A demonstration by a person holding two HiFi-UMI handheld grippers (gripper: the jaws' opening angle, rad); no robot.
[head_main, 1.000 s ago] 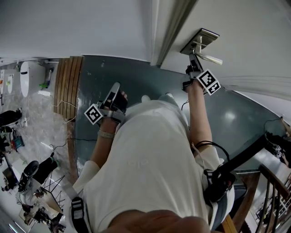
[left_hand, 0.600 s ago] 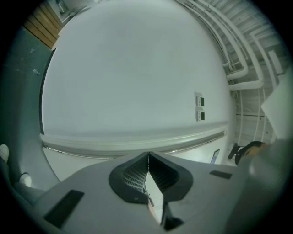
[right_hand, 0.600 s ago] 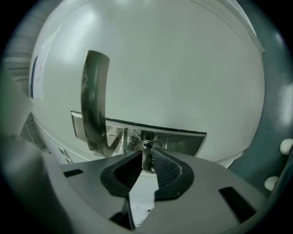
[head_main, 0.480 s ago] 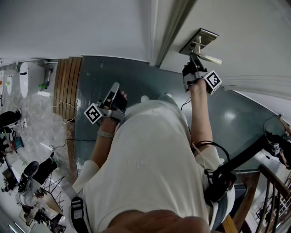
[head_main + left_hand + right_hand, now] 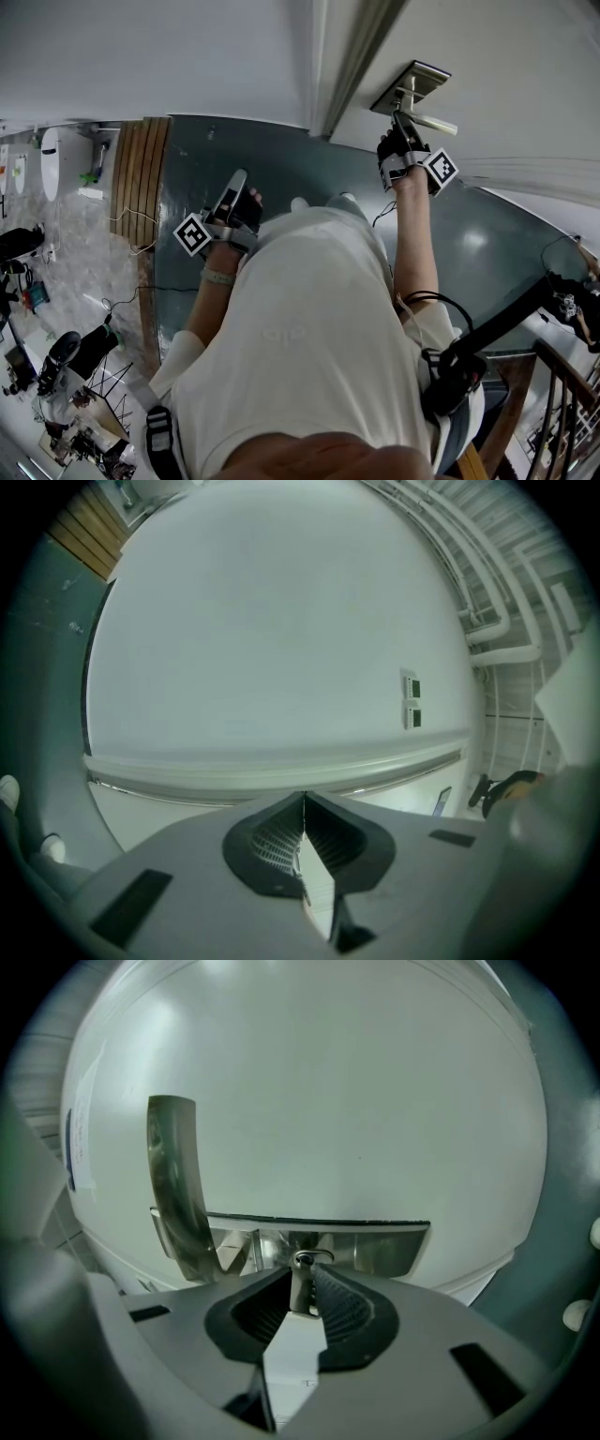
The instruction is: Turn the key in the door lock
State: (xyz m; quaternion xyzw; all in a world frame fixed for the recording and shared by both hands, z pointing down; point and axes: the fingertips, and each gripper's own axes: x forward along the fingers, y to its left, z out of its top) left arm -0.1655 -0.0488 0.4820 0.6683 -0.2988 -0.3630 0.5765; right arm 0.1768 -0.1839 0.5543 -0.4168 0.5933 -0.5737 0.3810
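A: Head view: right tool (image 5: 401, 127) at the lock plate (image 5: 413, 79), rolled round versus a second ago; left tool (image 5: 239, 178) unmoved, well apart

B: Left gripper view?

A: Jaws together, empty

B: Right?

A: Key (image 5: 301, 1283) sits in the lock, my pads look to be pinching it; the jaws have just been easing open. I'd say turn done, release starting
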